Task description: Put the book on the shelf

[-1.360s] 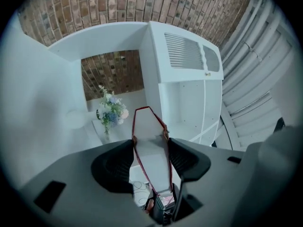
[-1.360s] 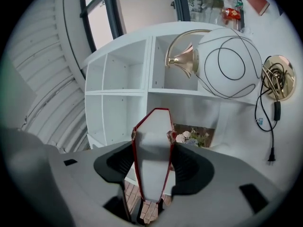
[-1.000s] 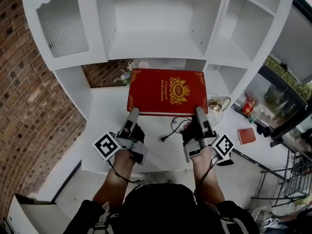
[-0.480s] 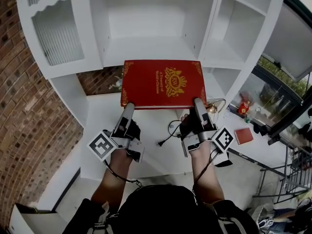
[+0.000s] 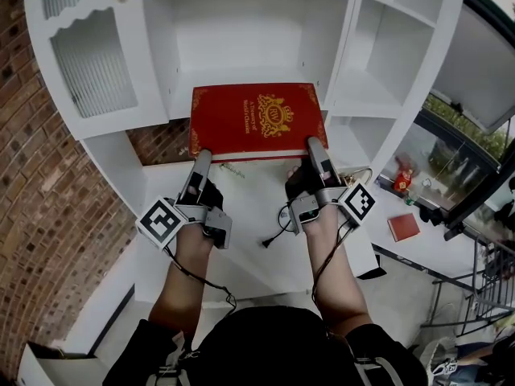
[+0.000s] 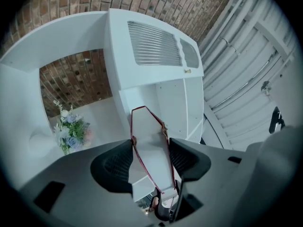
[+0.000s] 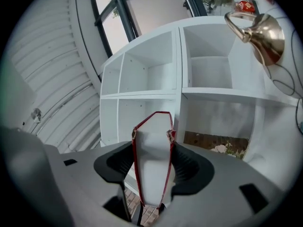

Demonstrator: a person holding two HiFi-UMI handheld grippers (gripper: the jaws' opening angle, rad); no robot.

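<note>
Left gripper (image 5: 201, 156) and right gripper (image 5: 315, 145) clamp the book (image 5: 256, 119) by apparently only its near edge, so it could droop and clip the shelf (image 5: 241, 64).

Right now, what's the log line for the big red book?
left gripper: shut on red hardcover book | right gripper: shut on same book | book: cover up, in air before white shelf unit | step: not yet shelved

book (image 5: 256, 119) bound in red, stamped with gold crest and corner ornaments | shelf (image 5: 241, 39) painted white | wall (image 5: 48, 215) patterned in red-brown brick | kettle (image 7: 267, 37) finished in brass-gold | flowers (image 6: 71, 131) coloured blue, white, pink
</note>
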